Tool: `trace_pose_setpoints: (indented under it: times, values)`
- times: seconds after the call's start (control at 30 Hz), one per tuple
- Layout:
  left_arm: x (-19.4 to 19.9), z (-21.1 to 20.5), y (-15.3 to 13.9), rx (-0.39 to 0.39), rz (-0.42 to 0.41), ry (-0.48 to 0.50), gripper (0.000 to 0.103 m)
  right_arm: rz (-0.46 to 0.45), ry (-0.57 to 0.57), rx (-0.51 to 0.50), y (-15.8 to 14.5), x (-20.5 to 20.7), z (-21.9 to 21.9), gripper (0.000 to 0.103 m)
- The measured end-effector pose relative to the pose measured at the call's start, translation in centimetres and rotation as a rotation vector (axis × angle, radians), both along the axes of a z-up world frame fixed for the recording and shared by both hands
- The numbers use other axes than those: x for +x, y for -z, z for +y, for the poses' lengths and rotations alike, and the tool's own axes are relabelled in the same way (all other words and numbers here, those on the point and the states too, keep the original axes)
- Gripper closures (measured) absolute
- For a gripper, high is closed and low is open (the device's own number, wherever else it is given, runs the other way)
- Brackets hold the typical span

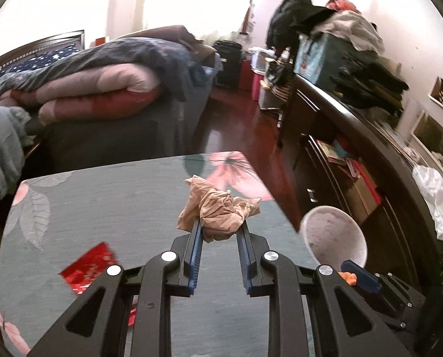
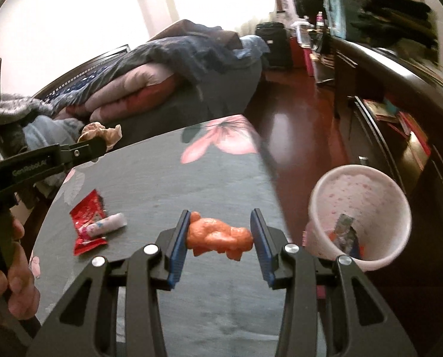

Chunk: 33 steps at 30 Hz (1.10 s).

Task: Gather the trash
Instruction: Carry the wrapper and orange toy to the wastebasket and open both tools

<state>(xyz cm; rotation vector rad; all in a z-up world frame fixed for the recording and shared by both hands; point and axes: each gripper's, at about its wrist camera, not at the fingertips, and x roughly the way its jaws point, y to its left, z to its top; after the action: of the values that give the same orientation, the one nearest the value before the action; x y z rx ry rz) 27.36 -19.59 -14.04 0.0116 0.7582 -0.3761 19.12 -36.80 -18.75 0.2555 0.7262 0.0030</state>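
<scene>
My left gripper [image 1: 220,223] is shut on a crumpled tan paper wad [image 1: 218,208], held above the grey floral table [image 1: 117,196]. From the right wrist view the same wad [image 2: 101,134] shows at the left gripper's tip, at the far left. My right gripper [image 2: 220,226] is shut on a crumpled orange scrap [image 2: 220,238], just left of a white speckled bin [image 2: 359,205] with bits of trash inside. That bin [image 1: 334,235] stands beyond the table's right edge. A red wrapper [image 2: 87,223] with a small white tube [image 2: 108,224] on it lies on the table at the left.
A bed [image 1: 102,89] piled with quilts stands behind the table. A dark dresser [image 1: 355,136] loaded with clothes runs along the right, with red-brown floor [image 1: 236,119] between. A person's hand [image 2: 16,253] grips the left tool's handle.
</scene>
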Motion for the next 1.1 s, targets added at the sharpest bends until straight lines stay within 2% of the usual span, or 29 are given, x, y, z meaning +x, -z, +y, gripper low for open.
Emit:
trace_pose_setpoints:
  times: [0.6, 1.1]
  values:
    - [-0.6, -12.5, 1.6, 0.031, 0.015, 0.221, 0.080, -0.012, 0.216, 0.012, 1.3, -2.5, -11.1, 0.061]
    - [0.3, -21.0, 4.5, 0.062, 0.033, 0.369, 0.080, 0.033, 0.379, 0.020, 4.8, -2.4, -18.1, 0.061]
